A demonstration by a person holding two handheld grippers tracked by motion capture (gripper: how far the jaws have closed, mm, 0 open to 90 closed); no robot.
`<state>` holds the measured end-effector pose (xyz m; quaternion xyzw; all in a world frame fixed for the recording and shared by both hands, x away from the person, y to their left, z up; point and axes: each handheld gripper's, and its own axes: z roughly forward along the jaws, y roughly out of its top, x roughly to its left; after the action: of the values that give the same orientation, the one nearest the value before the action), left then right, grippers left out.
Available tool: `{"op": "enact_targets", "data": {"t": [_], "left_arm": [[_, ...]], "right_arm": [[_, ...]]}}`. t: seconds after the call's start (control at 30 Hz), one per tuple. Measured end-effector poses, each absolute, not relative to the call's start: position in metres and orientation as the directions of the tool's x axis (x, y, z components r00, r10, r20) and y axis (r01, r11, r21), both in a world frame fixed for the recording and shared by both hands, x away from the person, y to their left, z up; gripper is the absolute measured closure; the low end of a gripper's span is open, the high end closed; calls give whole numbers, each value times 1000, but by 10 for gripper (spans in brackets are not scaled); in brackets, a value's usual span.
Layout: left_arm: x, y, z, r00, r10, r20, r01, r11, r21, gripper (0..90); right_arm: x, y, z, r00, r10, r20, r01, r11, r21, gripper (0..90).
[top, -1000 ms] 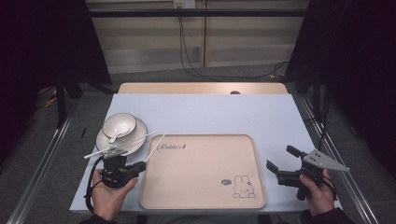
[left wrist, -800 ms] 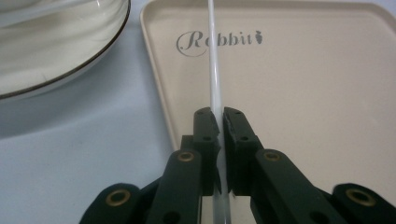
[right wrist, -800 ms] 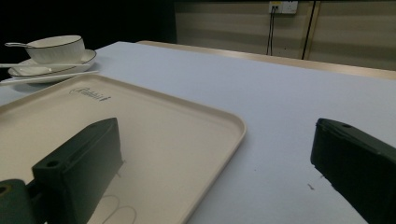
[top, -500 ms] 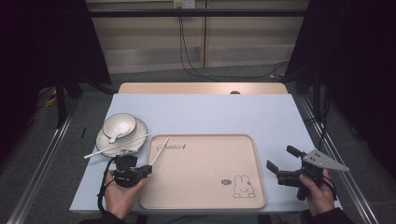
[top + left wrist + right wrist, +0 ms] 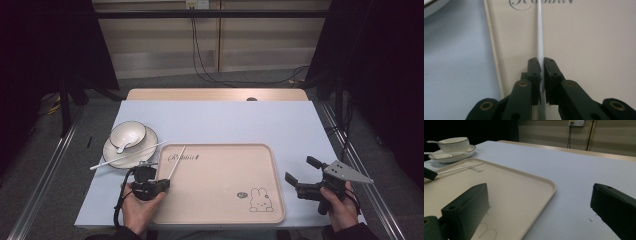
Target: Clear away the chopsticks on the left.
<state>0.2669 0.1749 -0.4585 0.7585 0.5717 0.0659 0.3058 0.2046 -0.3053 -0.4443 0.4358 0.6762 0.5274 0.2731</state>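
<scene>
Chopstick (image 5: 540, 32) is clamped at its near end by the left claw (image 5: 541, 65), low over the tray (image 5: 220, 210); if tilted, it could slip. Right claw (image 5: 302, 173) is held apart.

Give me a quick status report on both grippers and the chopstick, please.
Left gripper shut on thin white chopstick, over beige rabbit tray. Right gripper open, holding nothing. Nothing in the way.

Bowl (image 5: 128, 135) w/ spoon (image 5: 121, 147) on plate (image 5: 114, 154)
</scene>
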Motion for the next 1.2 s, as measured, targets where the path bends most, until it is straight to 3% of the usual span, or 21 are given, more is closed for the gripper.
{"op": "enact_targets", "data": {"t": [0.7, 1.03, 1.2], "left_arm": [[269, 173, -460, 365, 898, -246, 813, -179, 555, 828], [268, 178, -458, 398, 874, -280, 792, -174, 585, 722], [268, 182, -454, 477, 832, -285, 730, -194, 656, 543]], "right_arm": [[204, -306, -445, -475, 876, 84, 301, 72, 951, 16], [203, -305, -444, -472, 877, 91, 301, 63, 952, 16], [203, -305, -444, -473, 876, 92, 300, 62, 952, 16]]}}
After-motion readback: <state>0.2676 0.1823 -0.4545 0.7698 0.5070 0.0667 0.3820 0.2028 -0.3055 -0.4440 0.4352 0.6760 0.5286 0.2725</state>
